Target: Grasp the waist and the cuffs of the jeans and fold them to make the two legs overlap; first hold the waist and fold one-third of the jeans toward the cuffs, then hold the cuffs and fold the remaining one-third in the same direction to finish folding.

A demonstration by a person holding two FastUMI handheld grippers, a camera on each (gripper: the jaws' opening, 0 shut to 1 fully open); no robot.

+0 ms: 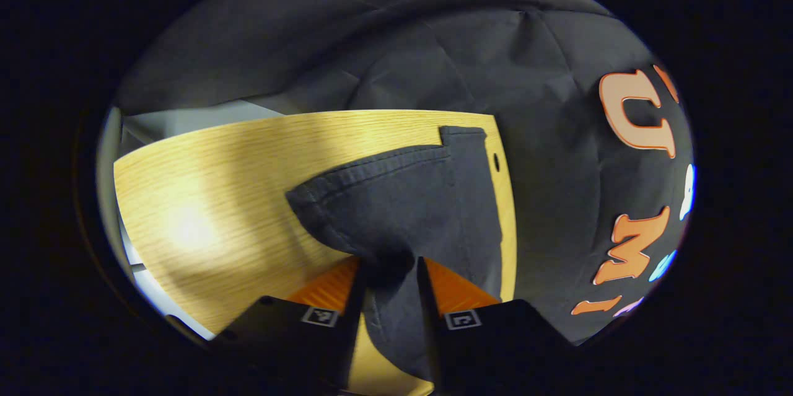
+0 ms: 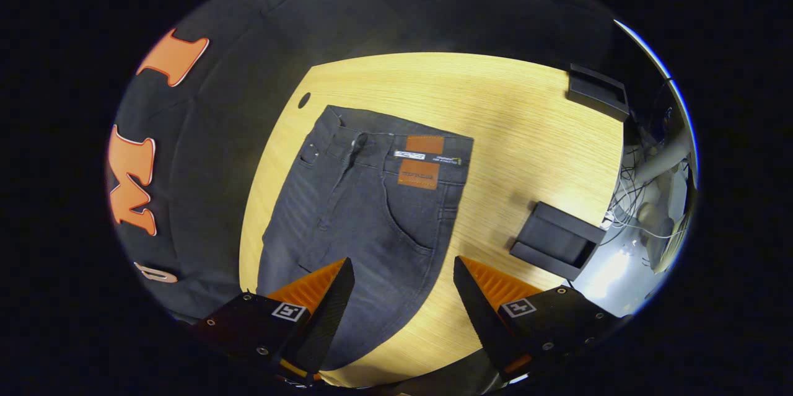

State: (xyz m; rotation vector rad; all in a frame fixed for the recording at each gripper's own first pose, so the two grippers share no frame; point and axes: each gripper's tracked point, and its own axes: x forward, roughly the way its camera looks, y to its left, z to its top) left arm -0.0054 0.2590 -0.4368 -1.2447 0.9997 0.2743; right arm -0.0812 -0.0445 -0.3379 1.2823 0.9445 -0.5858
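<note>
Dark grey jeans (image 2: 359, 210) lie flat on the wooden table (image 2: 526, 136), their waist (image 2: 396, 148) with a brown leather patch (image 2: 421, 170) at the far end in the right gripper view. My right gripper (image 2: 401, 263) hovers open over the thigh area, one finger above the cloth and the other above bare wood. In the left gripper view the jeans' leg (image 1: 409, 198) rises from the table (image 1: 217, 198) in a bunched ridge, its hemmed cuff edge (image 1: 372, 176) pointing away. My left gripper (image 1: 390, 263) is shut on that leg fabric, which fills the narrow gap between its fingers.
Two black holders (image 2: 557, 241) (image 2: 598, 92) stand on the table's right side, with cables (image 2: 644, 198) beyond the edge. A small hole (image 2: 304, 100) sits near the table corner by the waist. The black cloth wall (image 1: 557, 136) hangs close behind the table.
</note>
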